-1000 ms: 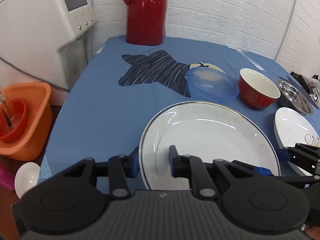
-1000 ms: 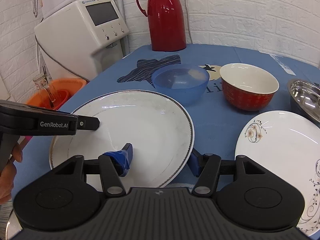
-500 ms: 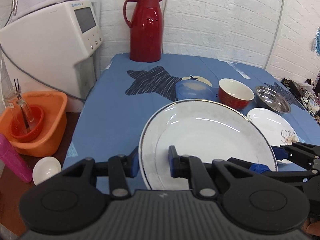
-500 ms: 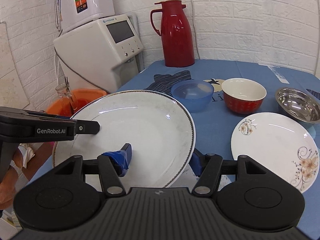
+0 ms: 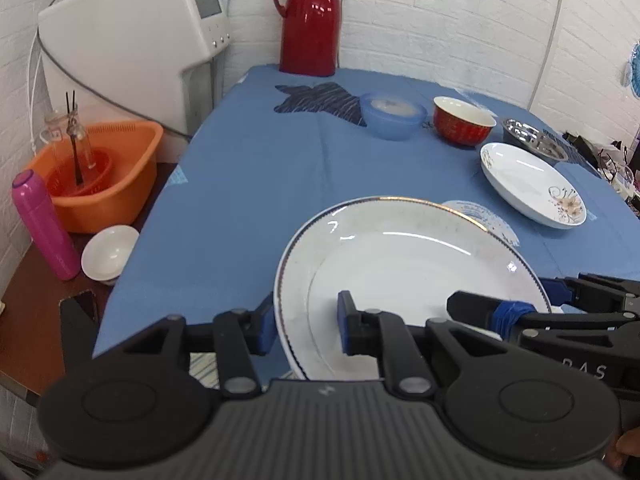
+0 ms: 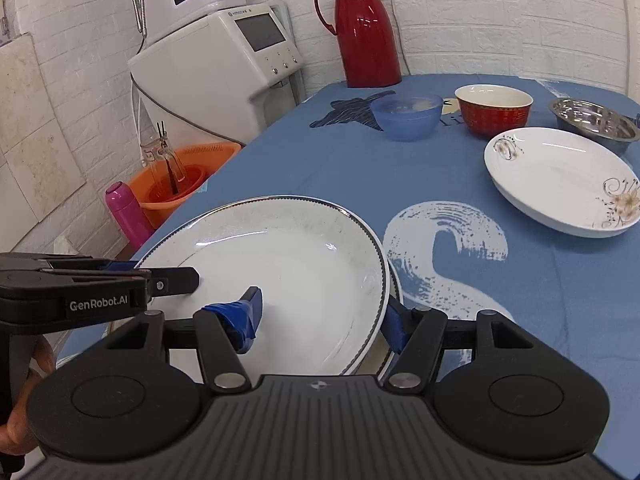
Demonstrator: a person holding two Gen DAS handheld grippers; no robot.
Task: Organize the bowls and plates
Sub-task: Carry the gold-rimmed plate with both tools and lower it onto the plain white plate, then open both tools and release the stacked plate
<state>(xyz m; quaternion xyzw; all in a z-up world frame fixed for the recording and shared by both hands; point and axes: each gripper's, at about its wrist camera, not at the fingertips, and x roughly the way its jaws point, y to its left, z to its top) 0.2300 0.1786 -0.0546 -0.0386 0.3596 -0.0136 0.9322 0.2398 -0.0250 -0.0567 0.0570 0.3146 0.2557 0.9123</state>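
**Glossy plate pinched at both edges**

Where the blue cloth table (image 6: 540, 288) spreads smooth, a round glazed white plate (image 6: 288, 264) with a thin dark rim sits at its near edge, atop another plate whose rim peeks out. Left gripper (image 5: 306, 322) and right gripper (image 6: 320, 312) each clamp that rim between blue-padded fingers. Farther off lie a flowered shallow plate (image 6: 560, 176), shiny steel bowl (image 6: 592, 118), red ceramic bowl (image 6: 494, 106), translucent blue bowl (image 6: 406, 114).

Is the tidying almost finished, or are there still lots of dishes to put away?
Not nearly finished. Right now both grippers, left and right, clamp one big white plate, held over another plate's rim near the table edge. Still sitting separately on the blue tablecloth: the flower plate, blue bowl, red bowl and metal bowl.
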